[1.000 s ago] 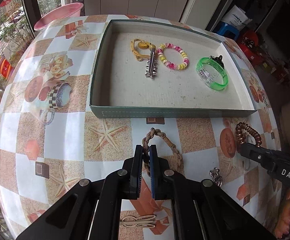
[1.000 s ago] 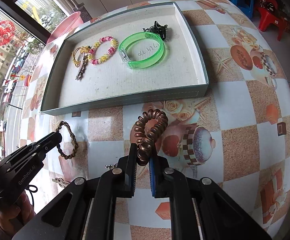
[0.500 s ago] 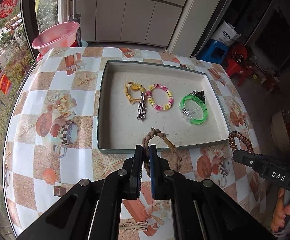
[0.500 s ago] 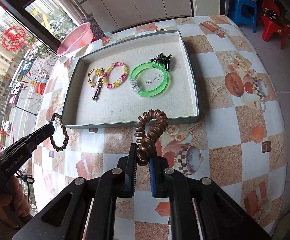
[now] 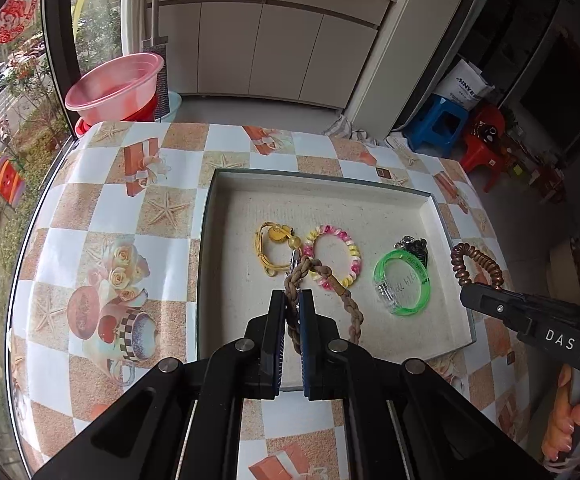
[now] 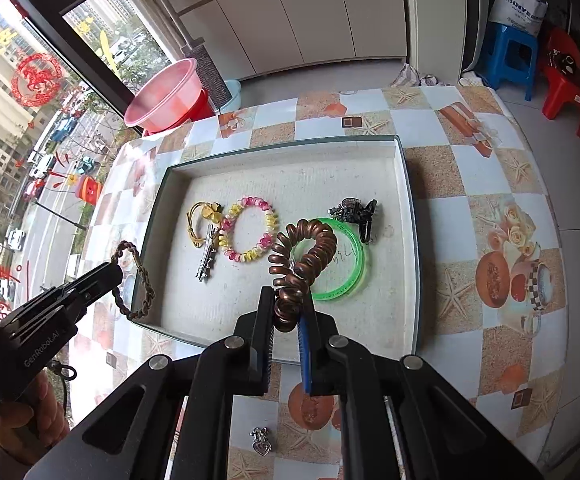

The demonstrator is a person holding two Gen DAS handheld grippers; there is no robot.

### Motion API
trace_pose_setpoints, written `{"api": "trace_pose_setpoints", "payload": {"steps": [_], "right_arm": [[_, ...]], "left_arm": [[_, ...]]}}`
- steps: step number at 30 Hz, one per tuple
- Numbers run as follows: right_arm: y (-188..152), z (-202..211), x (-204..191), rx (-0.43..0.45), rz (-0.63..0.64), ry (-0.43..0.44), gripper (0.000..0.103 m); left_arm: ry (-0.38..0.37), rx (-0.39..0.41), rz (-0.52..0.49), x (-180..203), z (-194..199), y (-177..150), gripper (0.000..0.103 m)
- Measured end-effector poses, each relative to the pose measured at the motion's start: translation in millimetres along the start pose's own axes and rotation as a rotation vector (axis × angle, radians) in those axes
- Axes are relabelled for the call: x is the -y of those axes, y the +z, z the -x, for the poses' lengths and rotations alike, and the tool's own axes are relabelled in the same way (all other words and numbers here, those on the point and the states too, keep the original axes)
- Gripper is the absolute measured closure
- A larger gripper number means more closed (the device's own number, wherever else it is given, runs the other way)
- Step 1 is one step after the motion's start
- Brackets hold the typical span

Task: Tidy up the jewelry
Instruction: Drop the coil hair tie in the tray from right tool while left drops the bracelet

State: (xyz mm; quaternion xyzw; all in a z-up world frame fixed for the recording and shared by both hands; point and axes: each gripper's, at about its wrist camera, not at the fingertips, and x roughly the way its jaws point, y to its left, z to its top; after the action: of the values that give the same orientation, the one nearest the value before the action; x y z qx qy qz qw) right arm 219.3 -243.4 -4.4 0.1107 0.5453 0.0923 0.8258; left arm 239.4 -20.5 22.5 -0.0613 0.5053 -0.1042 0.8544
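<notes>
My left gripper is shut on a brown braided bracelet and holds it in the air above the grey-green tray. My right gripper is shut on a copper spiral hair tie, also raised above the tray. In the tray lie a yellow cord bracelet, a silver hair clip, a pink-and-yellow bead bracelet, a green bangle and a black claw clip. The right gripper shows at the right of the left wrist view, and the left gripper at the left of the right wrist view.
The tray sits on a round table with a checked patterned cloth. A small silver heart charm lies on the table near me. A pink basin stands beyond the table's far left edge; blue and red stools stand at the back right.
Both grippers have risen well above the table, each carrying its piece. The views have pulled back, so the tray looks smaller and the floor and cabinets show.
</notes>
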Motion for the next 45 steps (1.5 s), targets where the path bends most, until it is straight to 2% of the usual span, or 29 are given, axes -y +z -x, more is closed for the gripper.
{"api": "trace_pose_setpoints", "payload": {"steps": [6,12,22,34,36,37,38,40,45], "right_arm": [[30.2,-27.0,-0.7,-0.01,0.027,-0.005,0.091],[48.0,-57.2,1.1,-0.04,0.044,-0.012,0.091],[63.3,-88.6,6.9,-0.085,0.047,-0.004,0.091],[66.2,-113.0,9.5,-0.145,0.044,-0.001,0.091],[66.1,-114.8,10.9,-0.156,0.038,0.001,0.085],[65.9,-114.7,11.6,-0.155,0.036,0.0,0.076],[65.8,-114.1,12.3,-0.152,0.034,0.002,0.062],[65.9,-110.7,13.0,-0.138,0.031,0.011,0.052],[66.5,-95.9,15.4,-0.097,0.005,0.035,0.051]], "left_arm": [[0.041,-0.037,0.02,-5.0,-34.1,11.4,0.083],[0.096,-0.067,-0.02,-0.4,-61.8,12.0,0.083],[0.154,-0.09,-0.068,3.6,-82.4,12.4,0.083],[0.208,-0.121,-0.137,15.3,-95.1,4.0,0.083],[0.219,-0.122,-0.145,16.6,-96.0,3.3,0.083],[0.223,-0.124,-0.145,17.0,-96.2,3.2,0.083],[0.225,-0.126,-0.144,17.1,-96.2,3.1,0.083],[0.229,-0.124,-0.141,17.4,-95.6,3.2,0.083],[0.229,-0.11,-0.152,21.1,-90.3,3.7,0.083]]}}
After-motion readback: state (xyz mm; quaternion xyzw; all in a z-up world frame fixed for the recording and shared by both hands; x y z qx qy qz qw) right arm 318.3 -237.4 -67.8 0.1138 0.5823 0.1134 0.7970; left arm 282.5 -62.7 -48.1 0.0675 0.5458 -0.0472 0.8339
